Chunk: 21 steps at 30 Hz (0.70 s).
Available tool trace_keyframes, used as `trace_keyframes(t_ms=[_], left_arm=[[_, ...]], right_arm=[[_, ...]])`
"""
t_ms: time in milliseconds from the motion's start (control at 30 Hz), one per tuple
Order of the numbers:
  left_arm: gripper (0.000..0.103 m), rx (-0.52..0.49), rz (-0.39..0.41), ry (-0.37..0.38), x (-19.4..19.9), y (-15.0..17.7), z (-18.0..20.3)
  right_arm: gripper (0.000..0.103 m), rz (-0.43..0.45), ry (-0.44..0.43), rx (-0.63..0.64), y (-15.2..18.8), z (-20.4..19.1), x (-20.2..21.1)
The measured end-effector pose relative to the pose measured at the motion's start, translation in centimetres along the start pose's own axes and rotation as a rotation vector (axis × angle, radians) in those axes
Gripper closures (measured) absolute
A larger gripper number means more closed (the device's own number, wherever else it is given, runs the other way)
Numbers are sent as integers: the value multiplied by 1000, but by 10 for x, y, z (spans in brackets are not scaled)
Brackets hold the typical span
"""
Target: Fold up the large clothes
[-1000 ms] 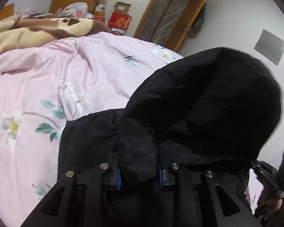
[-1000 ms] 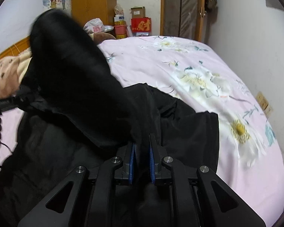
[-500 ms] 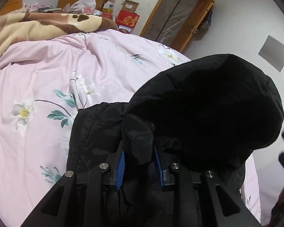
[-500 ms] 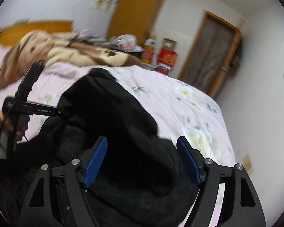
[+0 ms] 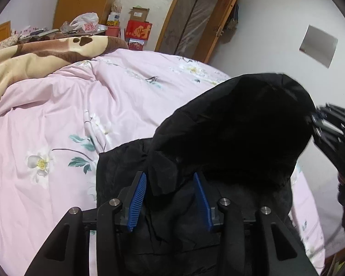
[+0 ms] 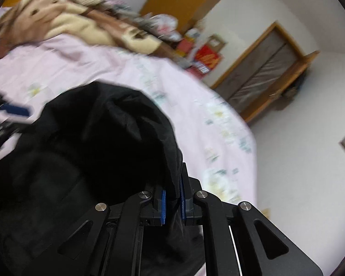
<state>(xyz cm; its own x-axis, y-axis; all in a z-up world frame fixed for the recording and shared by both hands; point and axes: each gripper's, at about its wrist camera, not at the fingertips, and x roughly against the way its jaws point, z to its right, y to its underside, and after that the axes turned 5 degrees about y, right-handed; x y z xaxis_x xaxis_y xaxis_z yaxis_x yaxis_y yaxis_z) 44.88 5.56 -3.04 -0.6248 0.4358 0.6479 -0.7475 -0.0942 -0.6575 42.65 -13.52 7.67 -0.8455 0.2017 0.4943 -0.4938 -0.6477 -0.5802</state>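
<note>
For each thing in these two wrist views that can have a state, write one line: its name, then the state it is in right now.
Black hooded jacket: lying on the bed, hood lifted up.
Left gripper: open, jaws just widened, fabric between the pads but not pinched.
Right gripper: shut on the hood's edge.
Pink floral quilt: spread over the bed, wrinkled.
Brown and cream blanket: bunched at the far end.
Door: closed.

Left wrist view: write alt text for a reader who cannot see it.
The left gripper, its blue pads apart and opening, straddles a flap of a black hooded jacket lying on a pink floral bedspread. The right gripper holds the hood's far edge at right. Behind are a tan and brown blanket, boxes and a wooden door.
</note>
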Motion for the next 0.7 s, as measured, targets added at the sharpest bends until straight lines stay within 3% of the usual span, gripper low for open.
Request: trace_keyframes(t_ms=[133, 233, 367, 500, 567, 633, 700], left_arm=[[56, 31, 7, -3, 3, 0, 0], [56, 24, -14, -16, 8, 7, 1], [55, 8, -25, -43, 16, 18, -1], [54, 98, -60, -25, 23, 28, -12], [39, 186, -86, 42, 28, 30, -19], [16, 320, -84, 175, 32, 31, -26], [11, 398, -97, 265, 28, 27, -23]], right_arm=[[95, 79, 214, -43, -19, 10, -1], [95, 137, 194, -77, -5, 3, 20], [95, 193, 201, 49, 46, -38, 51], [95, 207, 162, 75, 80, -65, 72], [95, 196, 136, 63, 85, -69, 75], [95, 190, 127, 47, 89, -70, 78], [95, 187, 119, 28, 90, -67, 78]])
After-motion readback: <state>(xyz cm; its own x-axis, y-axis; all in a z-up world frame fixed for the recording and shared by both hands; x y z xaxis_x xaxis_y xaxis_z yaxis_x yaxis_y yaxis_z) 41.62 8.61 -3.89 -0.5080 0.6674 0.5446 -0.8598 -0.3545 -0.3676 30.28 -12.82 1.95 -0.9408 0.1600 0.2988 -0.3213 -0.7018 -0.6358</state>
